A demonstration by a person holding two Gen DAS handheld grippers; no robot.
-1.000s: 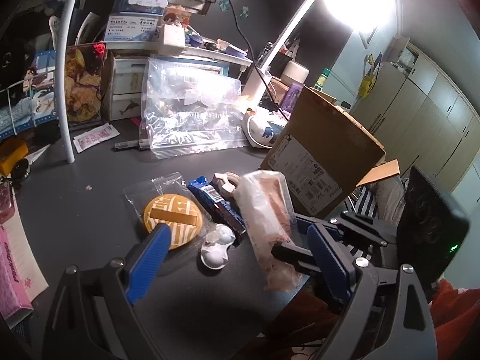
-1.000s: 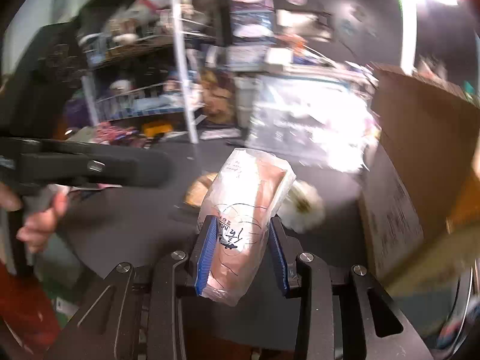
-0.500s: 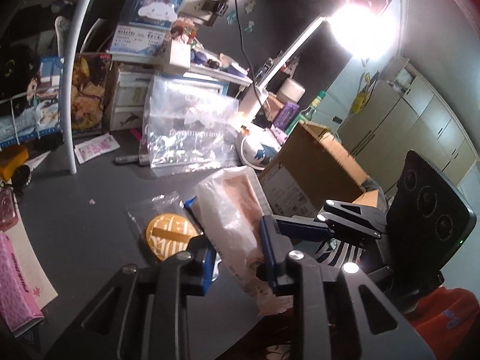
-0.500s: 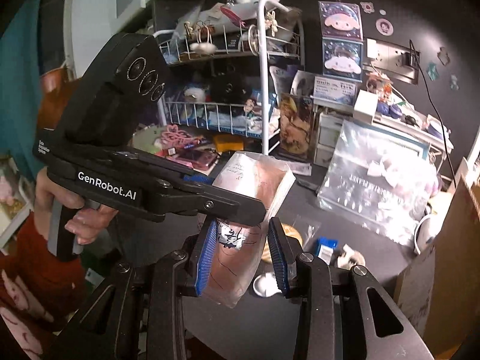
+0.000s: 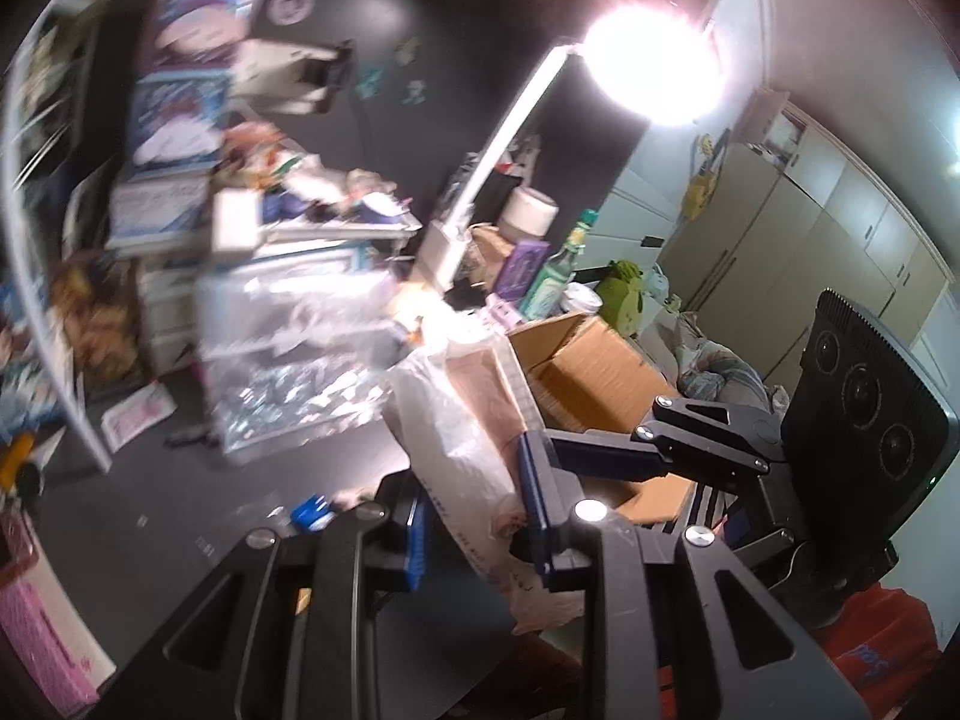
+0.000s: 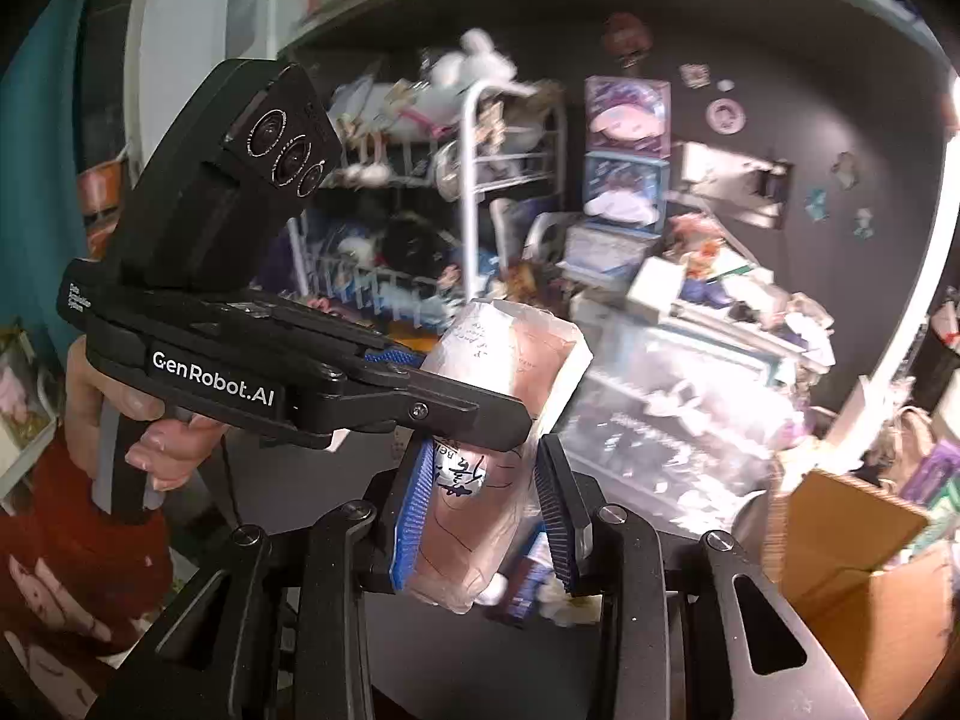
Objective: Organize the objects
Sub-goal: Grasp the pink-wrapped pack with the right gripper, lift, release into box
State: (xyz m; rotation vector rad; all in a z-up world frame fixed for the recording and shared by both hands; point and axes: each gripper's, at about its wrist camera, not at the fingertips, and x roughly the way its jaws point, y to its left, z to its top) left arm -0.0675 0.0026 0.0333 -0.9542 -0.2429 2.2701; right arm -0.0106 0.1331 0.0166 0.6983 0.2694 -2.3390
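Both the left gripper (image 5: pixel 474 525) and the right gripper (image 6: pixel 489 513) squeezed the soft, crinkly plastic bag (image 6: pixel 498 420) between their fingers, up above the desk (image 5: pixel 150 516), and it looked light, best pinched near its middle.

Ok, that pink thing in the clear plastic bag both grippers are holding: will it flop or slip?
The bag will probably stay fairly stiff: it stands up past the right gripper without sagging. Its loose, crinkled plastic could slide over the contents, so the grip may creep. It seems light, since the left gripper and the right one pinch it clear of the desk.
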